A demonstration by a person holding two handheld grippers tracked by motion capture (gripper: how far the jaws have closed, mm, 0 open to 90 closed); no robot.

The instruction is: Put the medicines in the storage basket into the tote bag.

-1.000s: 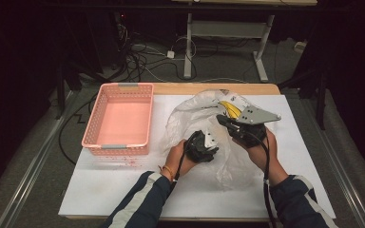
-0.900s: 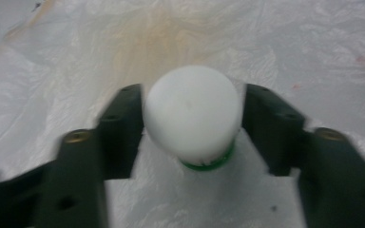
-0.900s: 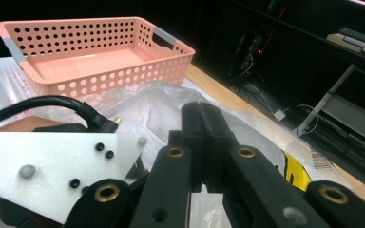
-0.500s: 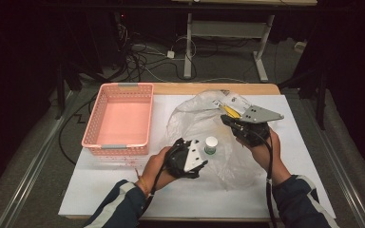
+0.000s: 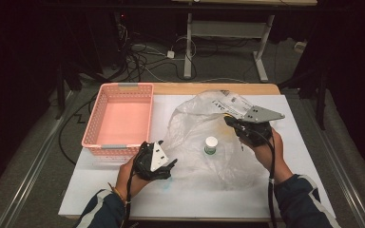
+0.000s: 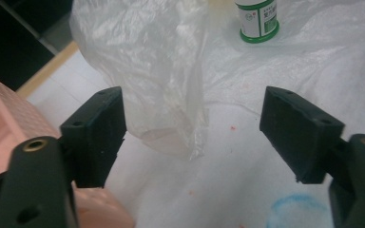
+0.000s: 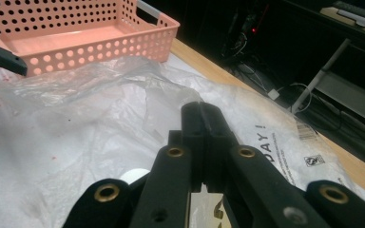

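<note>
Your left tongs (image 5: 164, 164) sit low on the bench (image 5: 285, 190), at about seven o'clock from the middle of the white sheet, just in front of the near right corner of the pink basket (image 5: 119, 118). In the left gripper view the tongs (image 6: 192, 137) are spread wide with nothing between the jaws. Through the gap you see a loose fold of the clear plastic bag (image 6: 161, 71) hanging down toward the bench, and beyond it, at about one o'clock, the small white bottle (image 6: 257, 19) with its green base, standing upright and well apart from the jaws.

In the high view that bottle (image 5: 211, 145) stands on the crumpled bag (image 5: 195, 123) near the middle of the bench, between your two hands: at about two o'clock from the left tongs and at about eight o'clock from the right tongs (image 5: 229, 120).

Your right tongs are raised over the far right part of the bag, at about two o'clock on the bench. In the right gripper view the tongs (image 7: 202, 111) are pressed together; whether they pinch the bag's film you cannot tell from here. The bag (image 7: 100, 109) spreads beneath them with printed lettering at their right, and the basket (image 7: 83, 33) lies beyond at eleven o'clock.
</note>
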